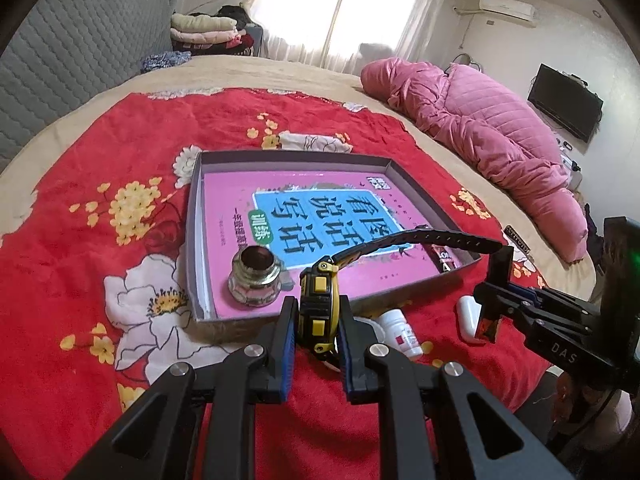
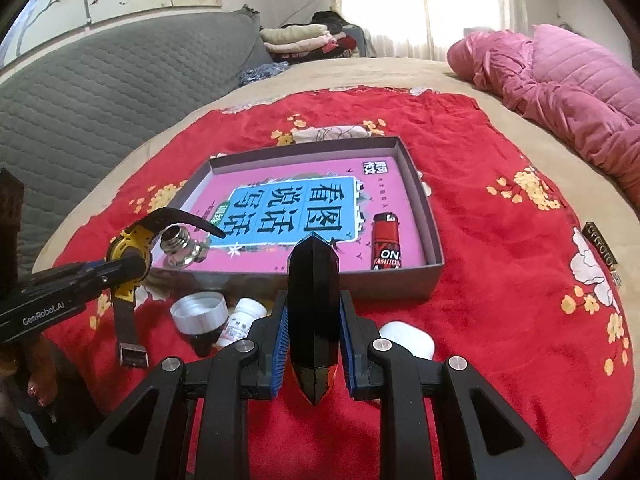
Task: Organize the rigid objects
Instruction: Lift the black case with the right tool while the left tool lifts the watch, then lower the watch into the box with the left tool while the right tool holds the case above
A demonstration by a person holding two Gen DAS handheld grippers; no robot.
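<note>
A yellow-and-black wristwatch is clamped at its case between the closed jaws of the left gripper, just short of the near wall of the shallow grey box, its strap arching toward 1 o'clock over the pink book and glass ink bottle inside. A black faceted crystal-shaped object is held upright in the closed jaws of the right gripper above the red floral bedspread. A red lighter lies in the box at 1 o'clock from it, while a white pill bottle, a white-capped jar and a white earbud case are left on the bedspread near the box.

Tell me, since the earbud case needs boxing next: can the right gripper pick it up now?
Probably not: the right gripper has its jaws shut on a black faceted object. The white earbud case lies uncovered just beside it.
</note>
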